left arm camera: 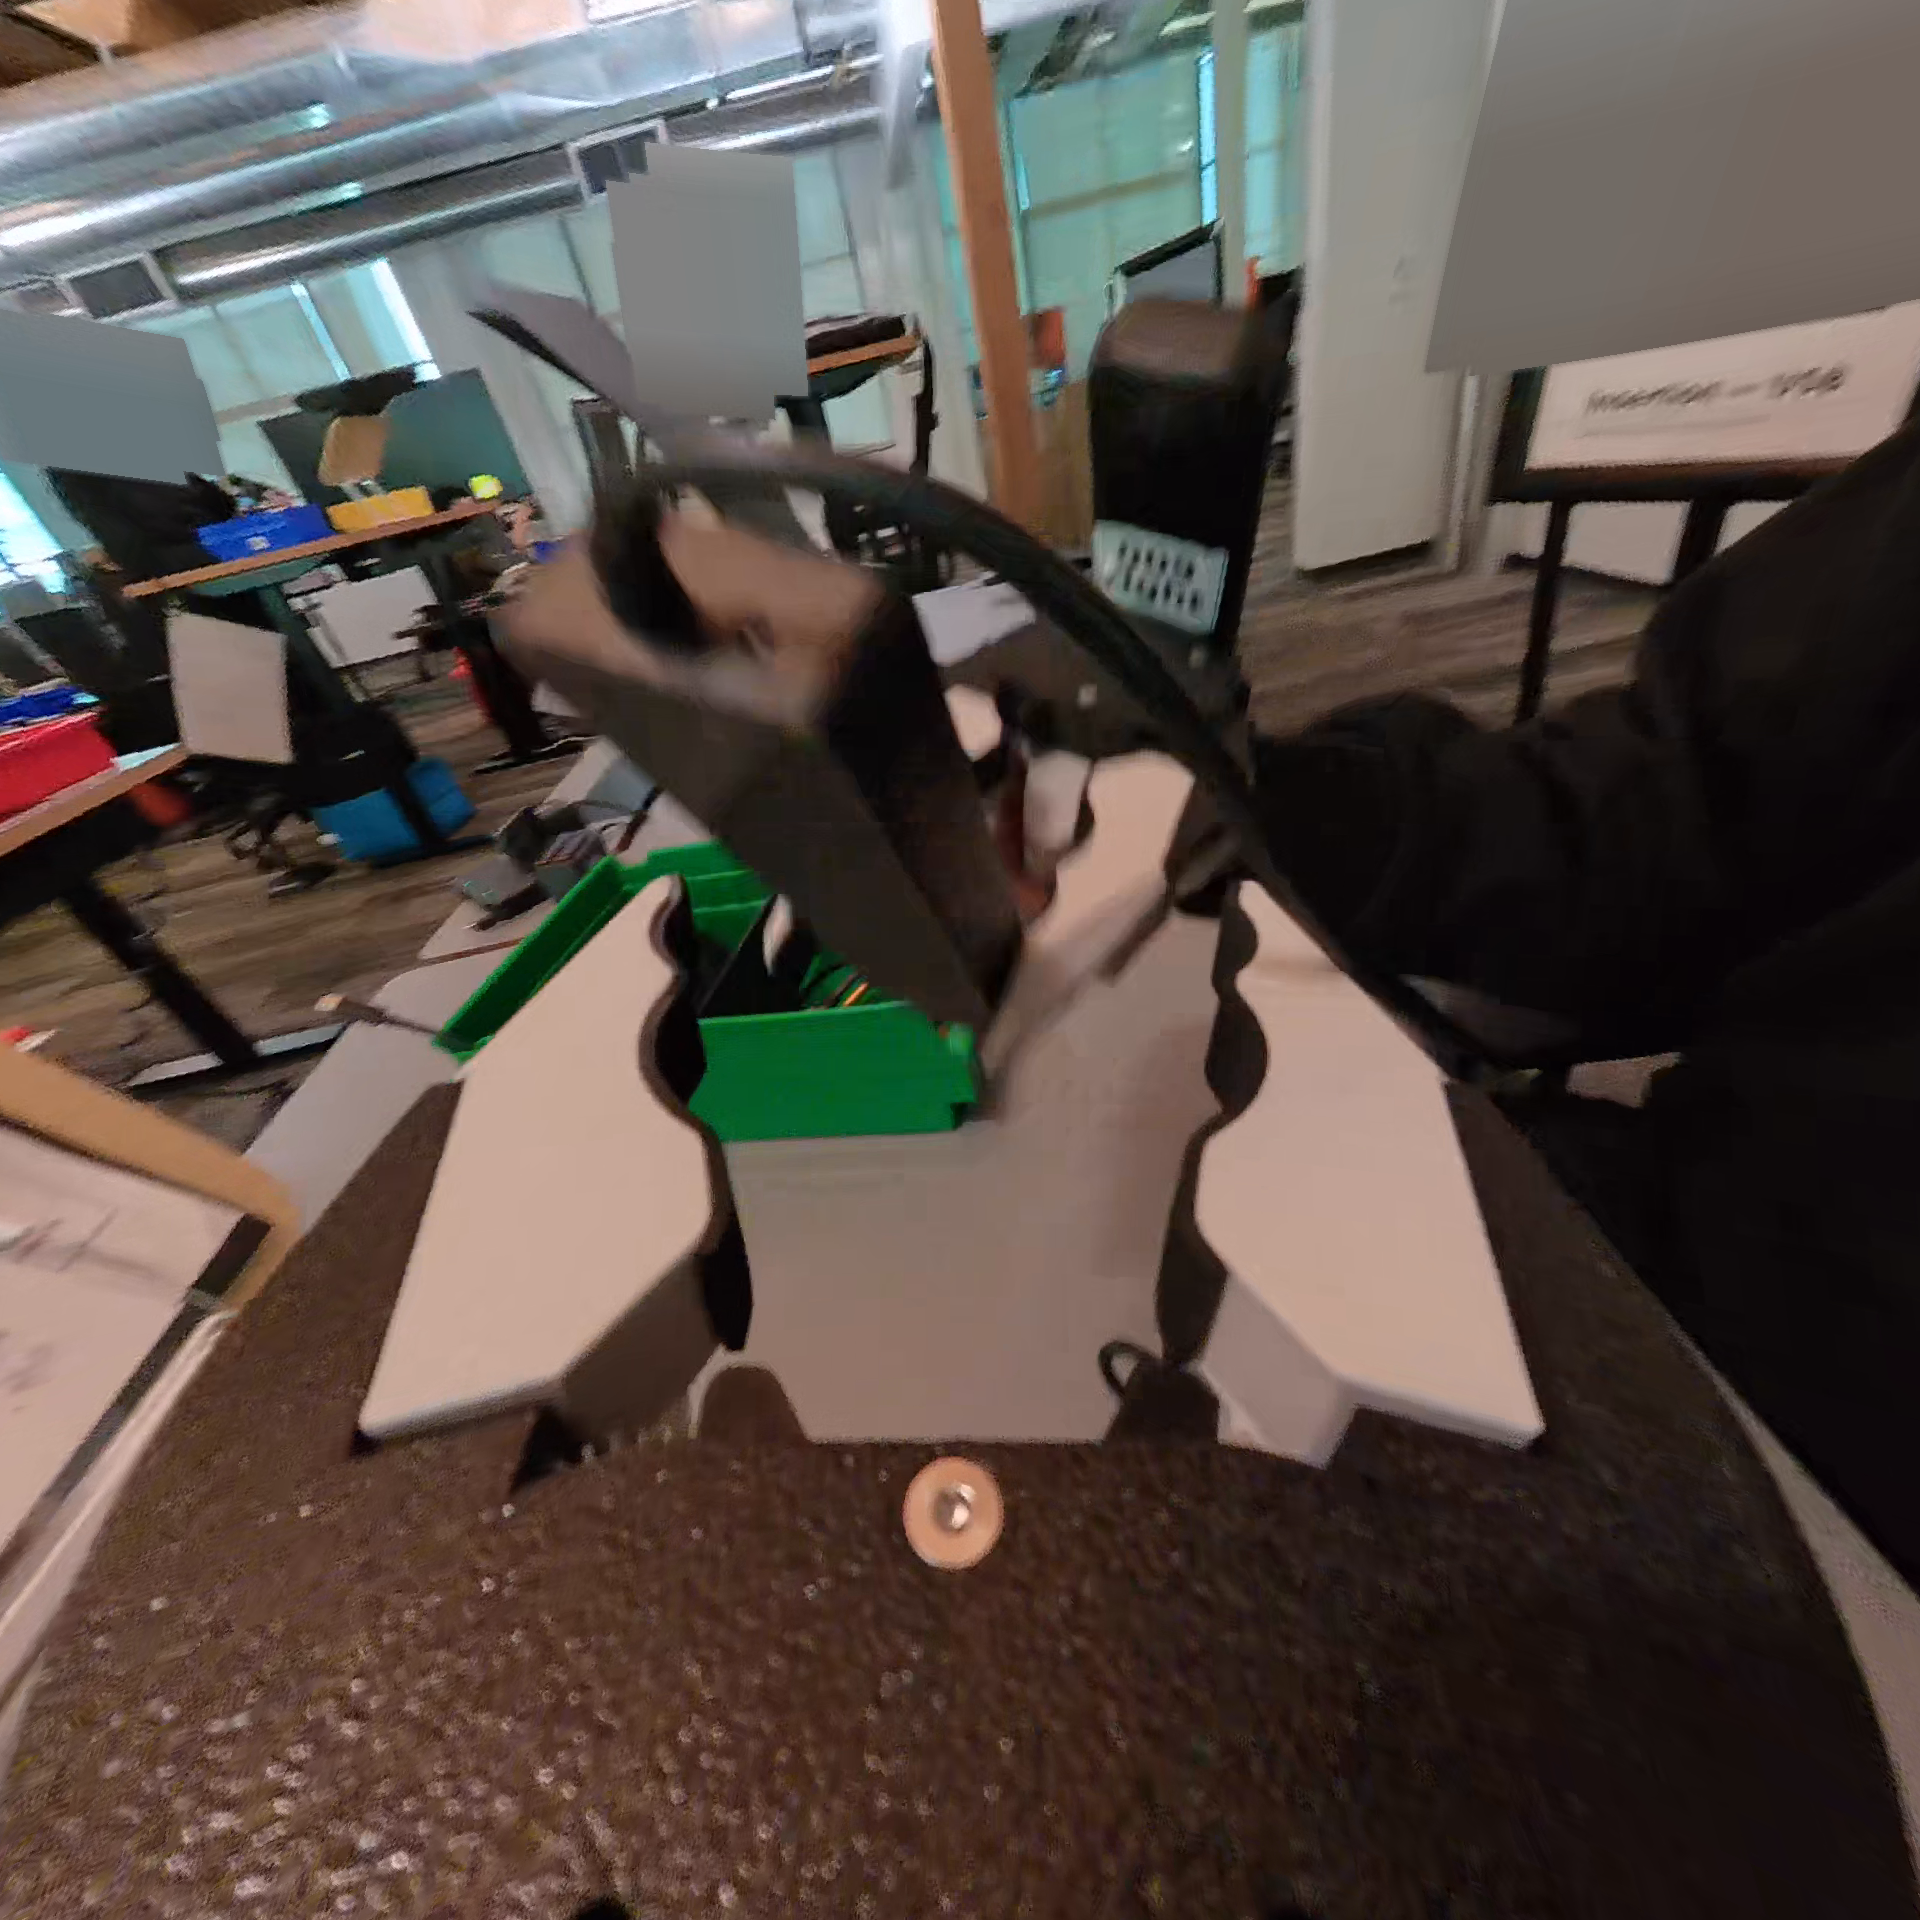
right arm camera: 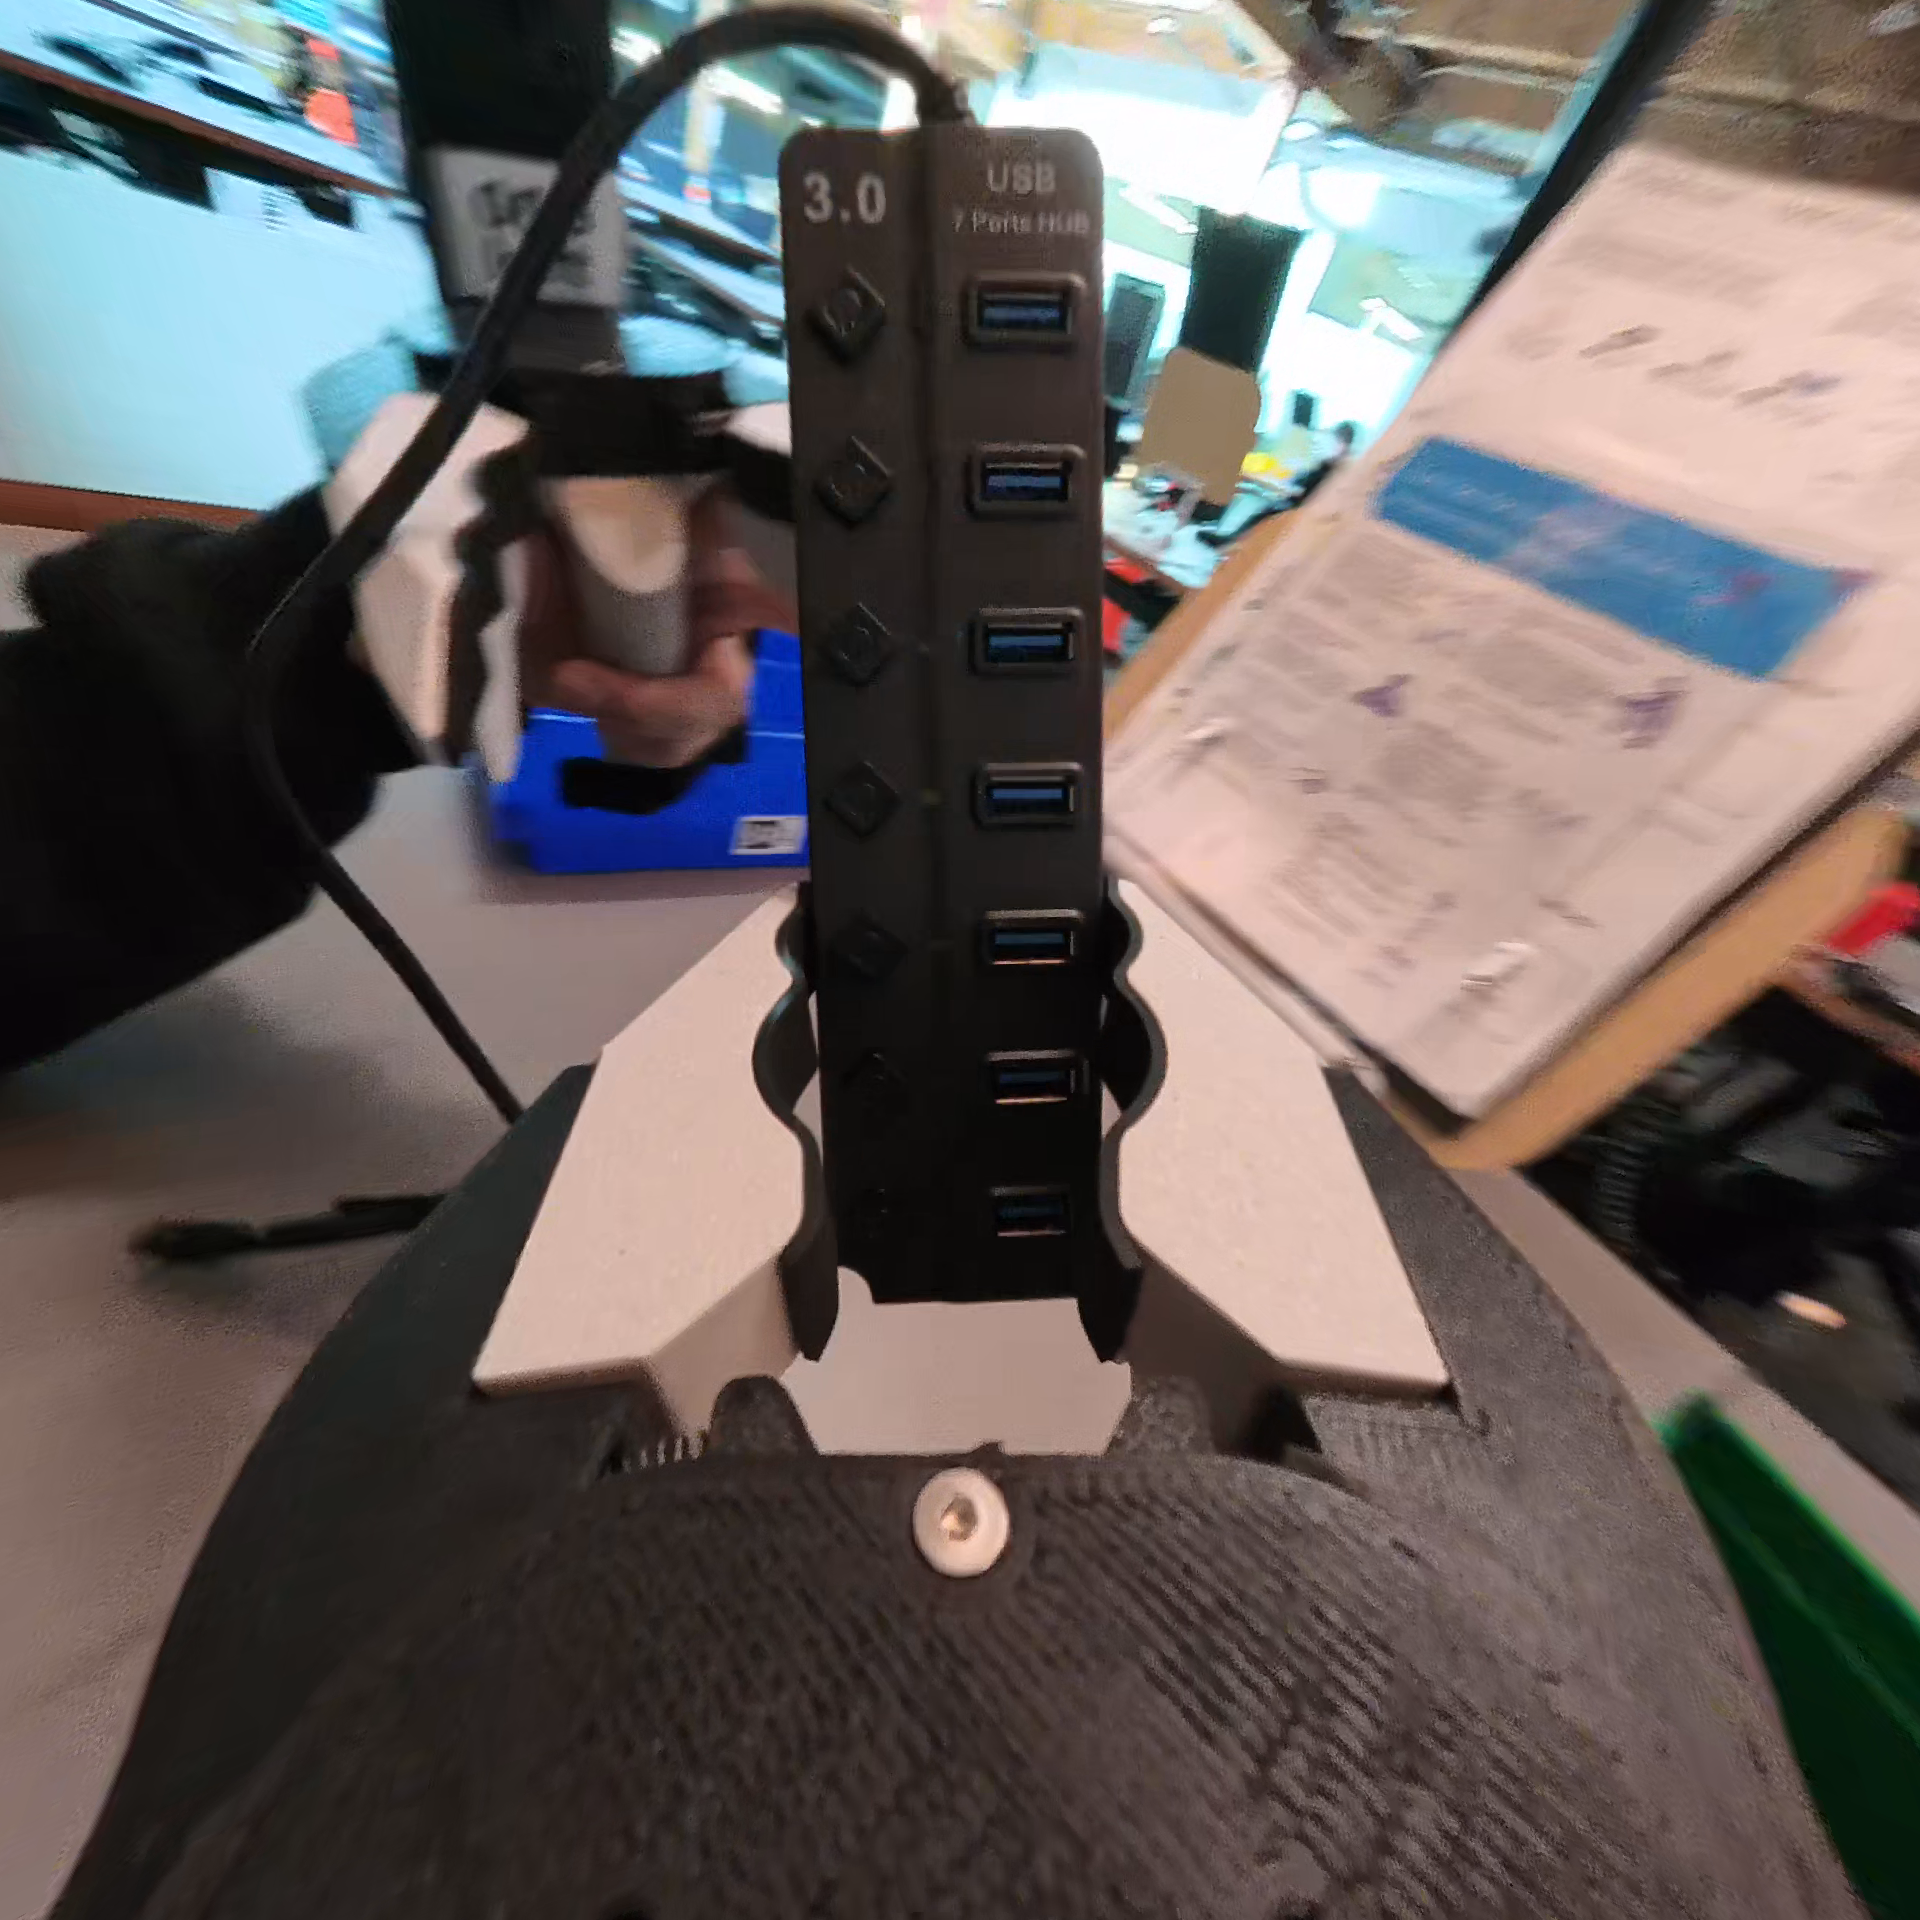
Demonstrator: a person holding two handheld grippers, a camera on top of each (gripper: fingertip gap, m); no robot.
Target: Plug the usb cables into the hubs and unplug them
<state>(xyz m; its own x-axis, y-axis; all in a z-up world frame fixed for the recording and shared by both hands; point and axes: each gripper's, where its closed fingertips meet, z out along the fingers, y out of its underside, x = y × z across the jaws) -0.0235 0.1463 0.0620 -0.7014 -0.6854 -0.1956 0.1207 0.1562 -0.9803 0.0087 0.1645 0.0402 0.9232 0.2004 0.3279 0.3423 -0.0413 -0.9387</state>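
My right gripper [right arm camera: 956, 914] is shut on a long black USB hub [right arm camera: 940, 675] and holds it upright above the grey table [right arm camera: 582, 966]. The hub's row of several blue ports faces the camera, and all are empty. Its black cable [right arm camera: 312, 790] arcs from the top down to the left. My left gripper [left arm camera: 951, 935] is open and empty, with its jaws wide apart. It faces the tilted hub [left arm camera: 831, 790] from close by. The left gripper also shows in the right wrist view [right arm camera: 468, 603]. A loose USB cable [right arm camera: 281, 1231] lies on the table, and its plug [left arm camera: 338, 1006] shows near the table edge.
A green bin [left arm camera: 831, 1070] with dividers stands just behind the hub. A blue bin [right arm camera: 644, 821] sits under the left gripper. A cardboard board with papers [right arm camera: 1507, 675] leans at the right. A person's black sleeve [left arm camera: 1610, 883] fills the right side.
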